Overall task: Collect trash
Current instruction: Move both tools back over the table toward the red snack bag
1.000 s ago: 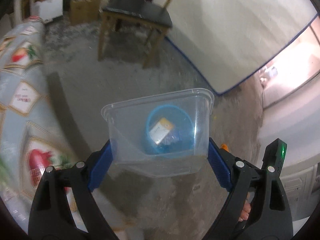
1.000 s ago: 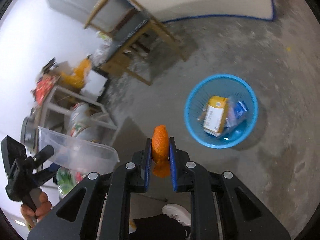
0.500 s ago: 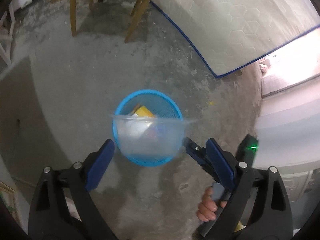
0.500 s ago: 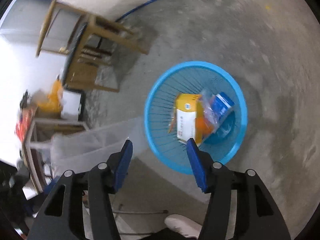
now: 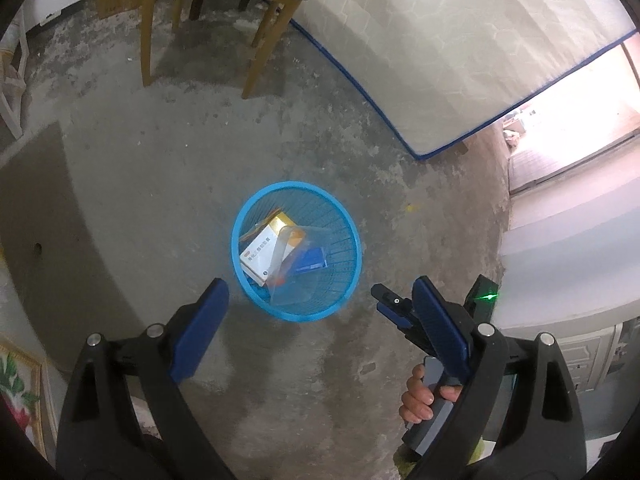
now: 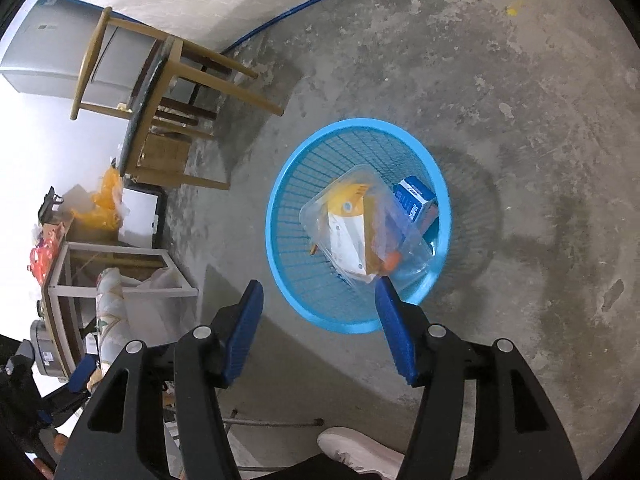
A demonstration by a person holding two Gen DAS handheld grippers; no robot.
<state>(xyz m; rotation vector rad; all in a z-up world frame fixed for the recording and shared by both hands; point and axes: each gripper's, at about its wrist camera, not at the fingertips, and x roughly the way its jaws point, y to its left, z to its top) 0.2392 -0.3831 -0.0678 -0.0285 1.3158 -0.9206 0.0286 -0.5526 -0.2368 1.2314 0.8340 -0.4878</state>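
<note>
Since the earlier frames, the clear plastic tub [image 5: 289, 270] has left the left gripper [image 5: 316, 314] and the orange peel [image 6: 391, 259] has left the right gripper [image 6: 320, 330]; both now lie in the blue basket [image 5: 352, 240] on the concrete floor [image 5: 160, 184]. The left gripper stands wide with nothing between its pads. The right gripper stands about half open and is likewise empty. Both point steeply down, hanging above the near rim of the basket. Inside the basket, the tub rests tilted on a yellow and white carton [image 5: 262, 250], beside a blue box [image 6: 414, 198], with the peel low against the tub's near side. Judged from this arrangement, both drops are complete, and the next step is likely to lift clear and fetch further trash. Risks: the tub lies loosely on top of the load, and a lowered finger could catch its wall and tip it back out. The right gripper's outer pad overlaps the basket rim in its own view, so a sideways withdrawal could hook the light basket and drag or overturn it. A wooden chair [image 5: 224, 4] and a leaning mattress [image 5: 460, 52] stand well apart from the basket and pose no obstruction.
</note>
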